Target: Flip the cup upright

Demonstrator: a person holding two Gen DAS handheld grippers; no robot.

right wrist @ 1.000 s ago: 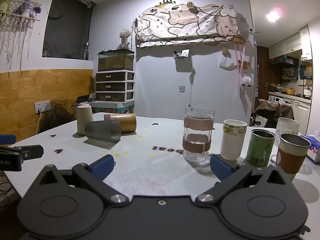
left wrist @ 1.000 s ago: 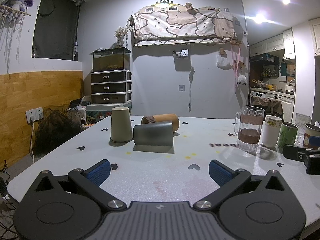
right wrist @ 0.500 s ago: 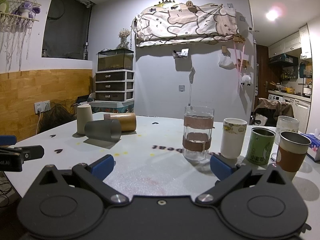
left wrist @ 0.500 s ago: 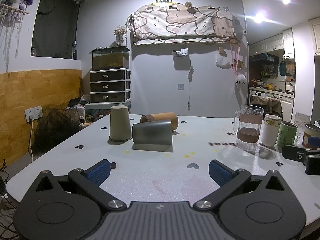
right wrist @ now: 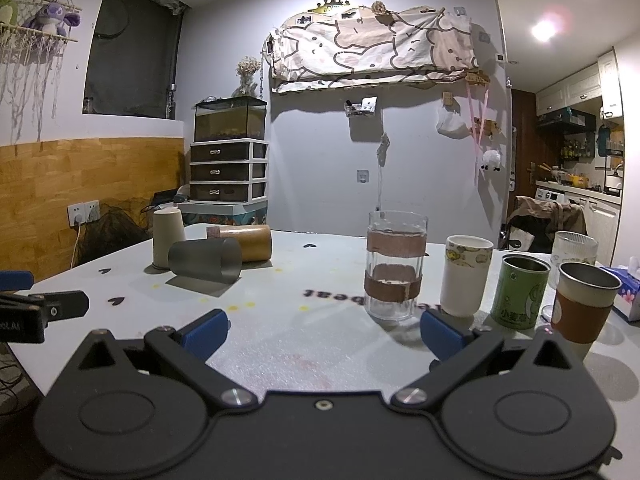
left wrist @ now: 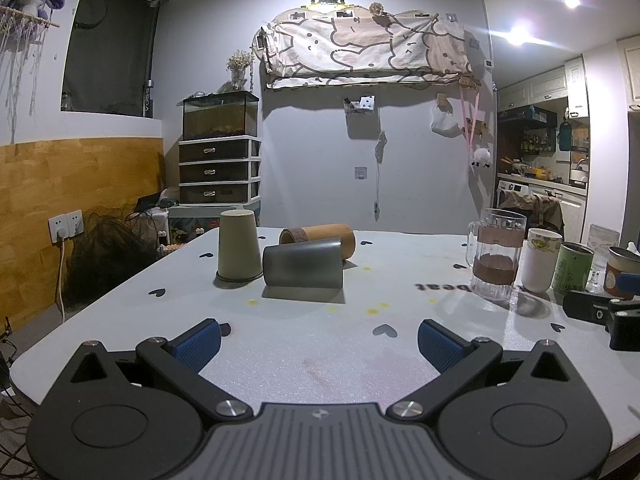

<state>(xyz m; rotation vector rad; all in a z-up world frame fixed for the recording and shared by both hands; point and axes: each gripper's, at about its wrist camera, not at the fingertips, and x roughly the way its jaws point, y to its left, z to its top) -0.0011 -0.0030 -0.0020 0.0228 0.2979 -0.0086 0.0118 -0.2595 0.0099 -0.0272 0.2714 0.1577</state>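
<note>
In the left wrist view, the left gripper (left wrist: pixel 319 334) hangs low over the near edge of the bench (left wrist: pixel 280 364) with its blue fingers (left wrist: pixel 199 338) spread wide and nothing between them. Ahead, toward the far left, three cups sit unrighted: a beige cup (left wrist: pixel 238 245) standing mouth-down, a dark grey cup (left wrist: pixel 303 263) lying on its side just beside it, and a wooden cup (left wrist: pixel 320 237) lying behind. No flip appears to have begun, so the reach, grasp and turn all remain.

In the right wrist view, the right gripper (right wrist: pixel 325 329) is likewise spread wide and empty. This view shows plainly what the other crowds at its right edge: an upright row of a glass mug (right wrist: pixel 395 266), white cup (right wrist: pixel 467 276), green tin (right wrist: pixel 519 292) and sleeved metal cup (right wrist: pixel 583 307), the last hardly seen from the left. The unrighted cups (right wrist: pixel 205 259) lie well apart at far left.
</note>
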